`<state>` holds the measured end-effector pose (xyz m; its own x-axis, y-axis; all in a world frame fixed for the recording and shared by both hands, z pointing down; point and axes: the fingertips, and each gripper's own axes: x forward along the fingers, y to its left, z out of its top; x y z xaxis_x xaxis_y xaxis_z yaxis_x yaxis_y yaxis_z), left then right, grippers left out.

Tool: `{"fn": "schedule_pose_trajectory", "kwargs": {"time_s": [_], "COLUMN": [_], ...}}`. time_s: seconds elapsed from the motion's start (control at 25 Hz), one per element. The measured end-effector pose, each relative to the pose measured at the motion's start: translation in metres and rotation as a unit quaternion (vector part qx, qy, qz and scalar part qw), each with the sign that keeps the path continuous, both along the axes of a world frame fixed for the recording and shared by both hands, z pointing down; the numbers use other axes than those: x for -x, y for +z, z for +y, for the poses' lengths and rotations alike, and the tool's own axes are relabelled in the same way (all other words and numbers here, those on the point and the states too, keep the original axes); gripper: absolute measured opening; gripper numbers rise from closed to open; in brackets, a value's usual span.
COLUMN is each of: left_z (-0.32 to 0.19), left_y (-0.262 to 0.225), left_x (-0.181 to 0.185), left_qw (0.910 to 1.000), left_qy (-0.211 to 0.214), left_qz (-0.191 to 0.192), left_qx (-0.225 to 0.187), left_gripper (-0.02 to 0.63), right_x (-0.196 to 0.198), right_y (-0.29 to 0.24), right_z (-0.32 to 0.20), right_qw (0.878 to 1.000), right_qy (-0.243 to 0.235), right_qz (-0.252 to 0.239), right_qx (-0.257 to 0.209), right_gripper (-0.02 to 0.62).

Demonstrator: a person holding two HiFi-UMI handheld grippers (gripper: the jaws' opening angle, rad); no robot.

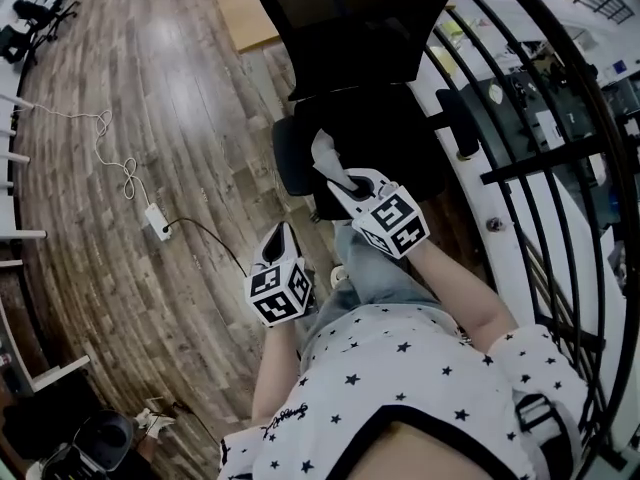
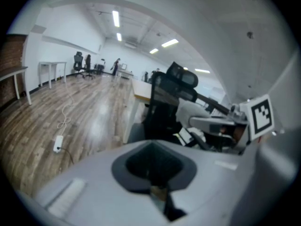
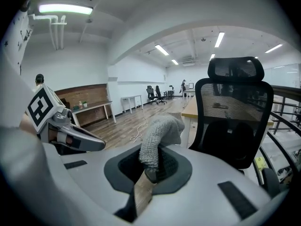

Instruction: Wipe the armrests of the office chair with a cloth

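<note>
A black office chair (image 1: 350, 28) stands in front of me, its seat (image 1: 385, 133) flanked by a left armrest (image 1: 288, 156) and a right armrest (image 1: 458, 120). My right gripper (image 1: 340, 180) is shut on a grey knitted cloth (image 1: 324, 154) and hovers over the seat's front left, close to the left armrest. In the right gripper view the cloth (image 3: 157, 135) sticks up from the right gripper (image 3: 149, 172), with the chair (image 3: 235, 121) behind it. My left gripper (image 1: 279, 232) hangs lower left of the chair, shut and empty; the left gripper (image 2: 157, 191) faces the chair (image 2: 164, 105).
A black metal railing (image 1: 560, 168) curves along the right, close to the chair. A wooden desk (image 1: 240, 8) stands beyond the chair's back. A white power strip (image 1: 155, 221) with cables lies on the wooden floor at the left. White table legs (image 1: 20, 233) line the far left edge.
</note>
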<state>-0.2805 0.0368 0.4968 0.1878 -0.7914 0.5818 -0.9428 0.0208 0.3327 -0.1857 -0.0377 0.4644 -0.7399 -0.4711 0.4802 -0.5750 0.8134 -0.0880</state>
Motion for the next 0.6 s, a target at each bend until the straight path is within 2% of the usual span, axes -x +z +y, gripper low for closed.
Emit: {"fn": "schedule_pose_trajectory", "kwargs": {"time_s": [0.6], "left_z": [-0.056], "left_y": [0.031], "left_x": [0.015], "left_qw": [0.9988], "left_qy": [-0.039], "left_qz": [0.000], "left_qx": [0.031], "left_gripper": [0.005], "right_x": [0.029], "right_y": [0.070], "right_z": [-0.091], "right_qw": [0.997], "right_qy": [-0.045], "right_qz": [0.053], "right_qx": [0.028], "right_gripper": [0.026]}}
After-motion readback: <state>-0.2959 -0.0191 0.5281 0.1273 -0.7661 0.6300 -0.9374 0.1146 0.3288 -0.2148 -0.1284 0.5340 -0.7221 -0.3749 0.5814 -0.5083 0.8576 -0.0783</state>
